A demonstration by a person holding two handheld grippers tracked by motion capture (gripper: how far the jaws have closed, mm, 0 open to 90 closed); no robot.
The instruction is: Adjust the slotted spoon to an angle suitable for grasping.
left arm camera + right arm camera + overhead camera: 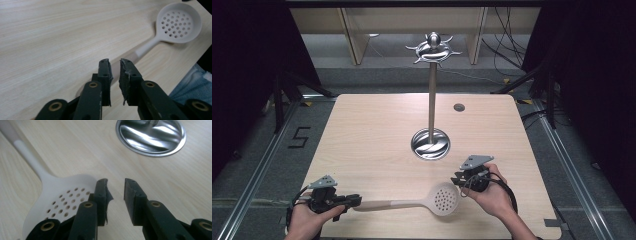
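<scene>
A pale slotted spoon lies flat near the table's front edge, its head to the right and its wooden handle running left. My left gripper is at the handle's end. Its jaws stand a narrow gap apart, and the handle passes beneath them and shows through the gap. My right gripper is just right of the spoon's head, open, with bare table between its jaws and its left jaw beside the rim.
A tall metal utensil stand with a hooked crown rises from a round shiny base at the table's middle. A small grey disc sits behind it. Blue cloth shows past the front edge.
</scene>
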